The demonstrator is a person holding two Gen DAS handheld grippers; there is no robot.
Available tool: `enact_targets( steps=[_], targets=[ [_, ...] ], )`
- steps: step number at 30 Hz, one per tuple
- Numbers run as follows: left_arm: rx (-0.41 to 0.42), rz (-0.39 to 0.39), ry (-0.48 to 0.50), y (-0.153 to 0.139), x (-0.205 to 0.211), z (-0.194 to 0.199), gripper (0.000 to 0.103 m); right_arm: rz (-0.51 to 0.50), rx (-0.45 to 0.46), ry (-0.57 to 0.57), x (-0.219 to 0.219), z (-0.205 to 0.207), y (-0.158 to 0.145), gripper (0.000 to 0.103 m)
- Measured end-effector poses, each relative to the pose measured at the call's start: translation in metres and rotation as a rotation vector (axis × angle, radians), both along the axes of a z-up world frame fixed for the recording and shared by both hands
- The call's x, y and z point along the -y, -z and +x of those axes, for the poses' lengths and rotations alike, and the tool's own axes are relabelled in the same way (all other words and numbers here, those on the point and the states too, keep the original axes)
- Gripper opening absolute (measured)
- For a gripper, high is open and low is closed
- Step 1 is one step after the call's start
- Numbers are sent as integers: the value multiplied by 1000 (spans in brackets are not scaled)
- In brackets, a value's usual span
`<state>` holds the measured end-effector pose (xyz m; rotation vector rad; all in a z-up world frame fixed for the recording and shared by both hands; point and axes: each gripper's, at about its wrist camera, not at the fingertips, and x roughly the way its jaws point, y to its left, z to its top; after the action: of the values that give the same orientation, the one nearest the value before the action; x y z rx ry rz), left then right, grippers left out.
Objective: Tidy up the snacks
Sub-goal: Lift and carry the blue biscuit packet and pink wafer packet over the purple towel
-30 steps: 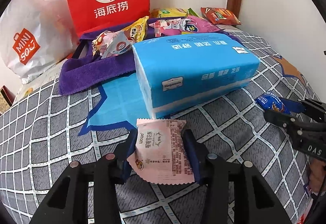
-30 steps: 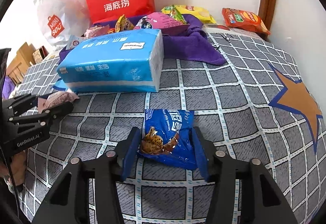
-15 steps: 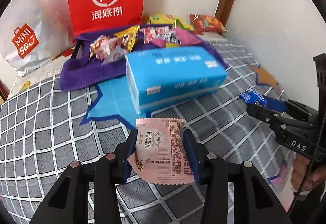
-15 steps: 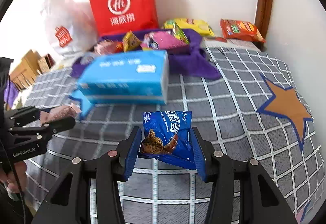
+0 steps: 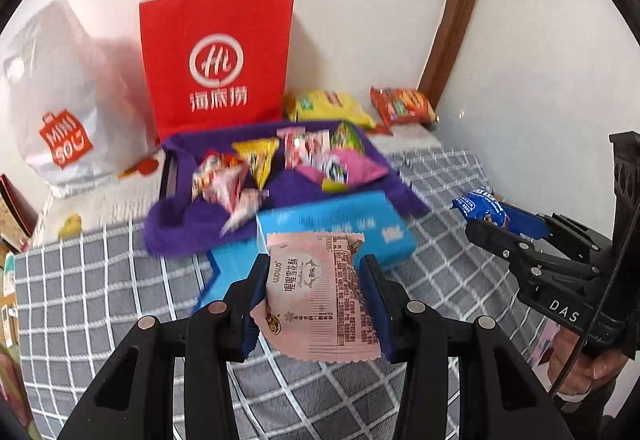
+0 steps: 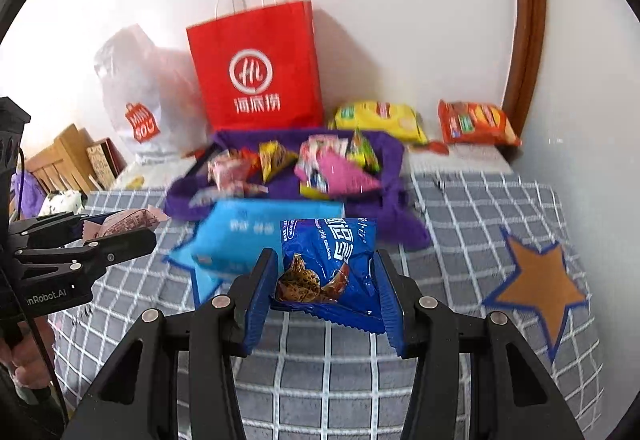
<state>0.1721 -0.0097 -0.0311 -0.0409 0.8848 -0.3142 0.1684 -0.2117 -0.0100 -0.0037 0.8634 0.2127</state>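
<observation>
Left hand-held gripper (image 5: 314, 292) clamped on pink snack packet (image 5: 320, 292), held above bed (image 5: 100, 280). Right hand-held gripper (image 6: 326, 286) clamped on blue cookie packet (image 6: 334, 264), also off bed. Blue tissue pack (image 5: 340, 224) partly hidden behind both packets, print blurred. Snacks on purple cloth (image 5: 180, 228) smeared w/ motion blur, labels unreadable. Red paper bag (image 6: 256, 64) upright at wall.

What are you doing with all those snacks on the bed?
Tidying them. A person holds two grippers: the left gripper pinches a pink snack packet, the right gripper a blue cookie packet. Both are raised above the checked bedspread. Ahead, more snacks lie in a purple cloth bag.
</observation>
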Motion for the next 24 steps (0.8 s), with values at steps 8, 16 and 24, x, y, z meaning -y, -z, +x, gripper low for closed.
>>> enact_targets(
  steps=[8,16,24],
  targets=[
    [36,-11,-45,-28,-9,33,43,15,39,-6,-6,36,-26,48],
    [37,-28,-80,-32,-20,66,43,25,54,-15,-16,79,-35,48],
    [18,-21,-103,-24,-28,105,43,30,38,-53,-36,125,-28,48]
  ],
)
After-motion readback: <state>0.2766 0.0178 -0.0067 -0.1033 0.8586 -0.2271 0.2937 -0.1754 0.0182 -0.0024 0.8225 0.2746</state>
